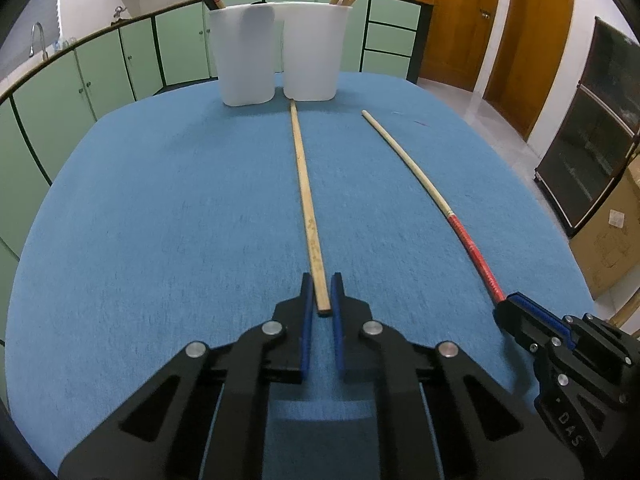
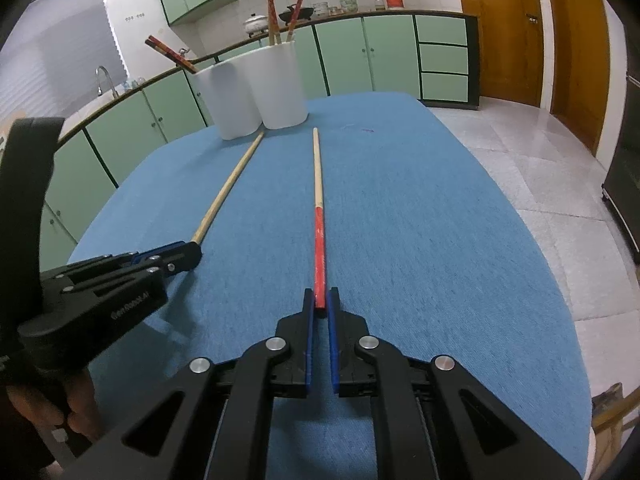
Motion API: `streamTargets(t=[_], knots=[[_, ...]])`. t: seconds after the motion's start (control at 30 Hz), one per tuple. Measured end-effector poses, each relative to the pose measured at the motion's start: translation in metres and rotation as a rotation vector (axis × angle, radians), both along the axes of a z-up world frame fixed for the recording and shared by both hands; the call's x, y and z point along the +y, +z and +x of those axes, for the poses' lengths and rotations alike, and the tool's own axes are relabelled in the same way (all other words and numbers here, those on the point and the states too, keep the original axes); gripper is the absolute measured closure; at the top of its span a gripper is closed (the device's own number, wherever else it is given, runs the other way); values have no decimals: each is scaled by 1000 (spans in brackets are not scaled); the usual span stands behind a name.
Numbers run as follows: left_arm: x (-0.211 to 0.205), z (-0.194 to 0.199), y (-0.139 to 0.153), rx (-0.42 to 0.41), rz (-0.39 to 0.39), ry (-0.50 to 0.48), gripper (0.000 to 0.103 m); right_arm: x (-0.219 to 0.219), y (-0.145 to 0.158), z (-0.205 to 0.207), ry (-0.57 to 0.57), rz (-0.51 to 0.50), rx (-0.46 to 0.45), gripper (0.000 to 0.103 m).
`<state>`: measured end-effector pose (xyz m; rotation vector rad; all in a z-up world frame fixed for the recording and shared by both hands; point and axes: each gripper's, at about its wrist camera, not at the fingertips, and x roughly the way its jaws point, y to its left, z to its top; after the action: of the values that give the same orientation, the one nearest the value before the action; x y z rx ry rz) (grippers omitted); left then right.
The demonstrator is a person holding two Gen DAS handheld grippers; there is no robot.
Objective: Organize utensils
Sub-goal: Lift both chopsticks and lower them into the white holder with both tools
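Observation:
A plain bamboo chopstick (image 1: 306, 204) lies on the blue table cloth (image 1: 160, 220), its far tip at the white cups. My left gripper (image 1: 322, 294) has its jaws on either side of the near end, with small gaps showing. A red-handled chopstick (image 2: 319, 216) lies to its right. My right gripper (image 2: 320, 300) is shut on its red near end. Two white cups stand at the table's far edge: the left cup (image 1: 244, 52) and the right cup (image 1: 314, 48), each holding several chopsticks.
Green kitchen cabinets (image 1: 120, 64) and a counter with a sink run behind the table. Wooden doors (image 1: 480, 20) stand at the far right. A dark glass cabinet (image 1: 592, 140) and a cardboard box (image 1: 616, 232) stand right of the table.

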<state>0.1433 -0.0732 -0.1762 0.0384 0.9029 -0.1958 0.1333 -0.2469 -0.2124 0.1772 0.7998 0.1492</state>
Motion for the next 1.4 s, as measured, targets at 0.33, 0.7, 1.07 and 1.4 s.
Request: streamTargets(t=[0.33,0.7,1.07,1.4], knots=[[8,-21,2,0,-11,-8,97,8,0,-2,-2,-57,-10,97],[19,-36,33,-48,34,-35,97,-1,35,-12,-2,-71,-81,98],[23,-40,130,-268,71,-59,97,-19,114,-7,19,-96,-232,98],[36,-14,192,-370,-30,-54,97,-26,182,28,109,-73,-286,98]])
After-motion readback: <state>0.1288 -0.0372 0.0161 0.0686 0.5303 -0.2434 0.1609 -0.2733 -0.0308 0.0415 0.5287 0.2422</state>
